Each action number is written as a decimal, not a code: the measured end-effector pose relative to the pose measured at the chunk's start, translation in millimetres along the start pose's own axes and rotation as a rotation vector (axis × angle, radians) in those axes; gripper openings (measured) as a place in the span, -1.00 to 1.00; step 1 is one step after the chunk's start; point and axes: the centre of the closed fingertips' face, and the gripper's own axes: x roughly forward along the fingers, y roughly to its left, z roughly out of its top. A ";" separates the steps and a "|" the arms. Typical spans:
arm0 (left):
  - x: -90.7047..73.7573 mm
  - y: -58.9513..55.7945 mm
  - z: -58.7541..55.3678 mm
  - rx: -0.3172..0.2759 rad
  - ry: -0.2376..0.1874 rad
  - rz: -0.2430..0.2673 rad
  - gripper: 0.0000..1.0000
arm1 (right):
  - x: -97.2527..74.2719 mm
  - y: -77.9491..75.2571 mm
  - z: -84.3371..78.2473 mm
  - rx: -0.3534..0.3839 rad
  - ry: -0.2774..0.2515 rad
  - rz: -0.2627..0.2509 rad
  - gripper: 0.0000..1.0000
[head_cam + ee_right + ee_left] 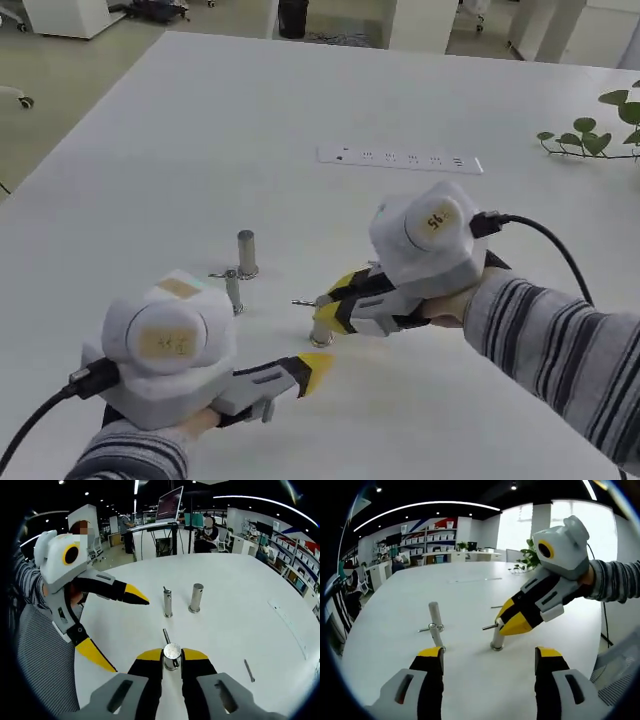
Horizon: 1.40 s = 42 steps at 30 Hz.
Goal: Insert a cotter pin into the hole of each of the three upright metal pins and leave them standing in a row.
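Right gripper [171, 656] clamped on nearest upright steel pin [497, 639], likely steadying it; thin cotter pin [489, 627] through hole. Left gripper [489, 653] jaws apart, hovering close as backup.

At six o'clock the left gripper [489, 655] gapes wide; from two o'clock the right gripper [509, 620] clamps a central metal pin [497, 639]

A white power strip [400, 159] is lying flat on the white table [180, 150], toward its far side. A leafy green plant [598, 135] is reaching in over the table's right edge. Storage shelves [432, 532] are standing along the far wall.
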 end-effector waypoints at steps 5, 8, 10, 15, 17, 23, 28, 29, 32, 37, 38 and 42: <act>-7.1 3.7 -1.4 0.029 -0.016 0.002 0.59 | 3.2 -2.8 3.5 0.002 0.002 0.003 -0.84; -8.6 7.0 2.0 0.023 -0.027 0.006 0.63 | 5.7 -5.7 6.3 -0.023 0.013 -0.004 -0.84; -9.7 10.0 3.5 0.041 -0.037 0.012 0.68 | 7.3 -8.6 8.2 -0.028 0.020 -0.006 -0.84; -13.0 15.7 1.1 0.020 -0.039 0.022 0.79 | 10.3 -14.4 10.7 -0.035 0.031 -0.008 -0.84; -12.7 17.4 1.3 0.017 -0.038 0.028 0.79 | 11.2 -16.7 11.0 -0.035 0.033 -0.005 -0.84; -10.5 15.8 0.2 0.022 -0.025 0.023 0.89 | 12.6 -21.4 12.2 -0.030 0.041 -0.006 -0.84; -9.8 14.8 2.3 0.034 -0.030 0.021 0.97 | 11.9 -23.9 10.9 -0.018 0.046 0.005 -0.84; -9.9 15.0 2.9 0.035 -0.032 0.022 0.97 | 11.9 -24.3 10.9 -0.011 0.044 0.008 -0.84; -10.2 15.3 3.7 0.037 -0.034 0.024 0.97 | 12.4 -25.1 11.3 -0.014 0.042 0.008 -0.84; -10.2 17.5 3.2 0.032 -0.030 0.032 0.97 | 12.9 -24.9 11.7 -0.017 0.042 0.016 -0.83; -10.5 17.8 3.2 0.031 -0.030 0.035 0.97 | 13.0 -24.9 11.8 -0.024 0.042 0.020 -0.83; -10.3 18.4 2.1 0.023 -0.026 0.038 0.97 | 13.2 -24.9 11.9 -0.018 0.044 0.028 -0.83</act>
